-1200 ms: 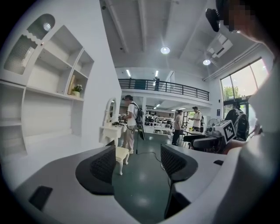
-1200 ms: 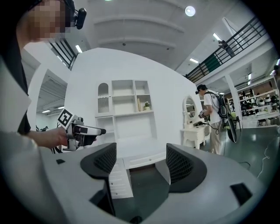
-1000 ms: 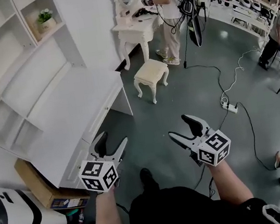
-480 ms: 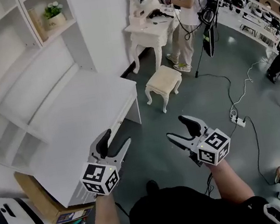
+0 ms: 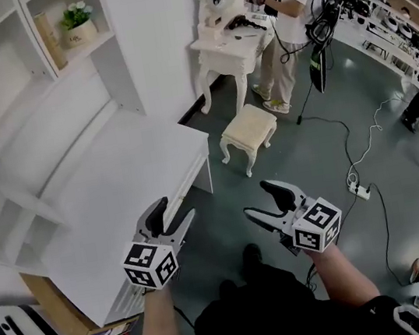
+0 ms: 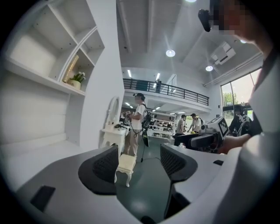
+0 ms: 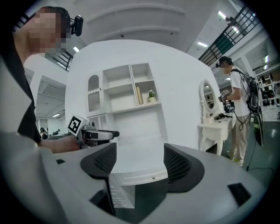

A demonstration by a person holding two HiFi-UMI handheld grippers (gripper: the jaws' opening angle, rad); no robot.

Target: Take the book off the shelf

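Since a second ago you have come nearer to the furniture. Your left gripper (image 5: pixel 175 210) and right gripper (image 5: pixel 256 199) hang low before you, both released, jaws apart and empty, probably ready for reaching. Beyond the white desk (image 5: pixel 119 193), the book (image 5: pixel 50 40) stands upright in the upper shelf compartment, just beside the potted plant (image 5: pixel 78 22), untouched.

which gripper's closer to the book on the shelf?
Left. The left gripper hovers at the desk edge, well below the book; the right gripper hangs further right, over the floor.
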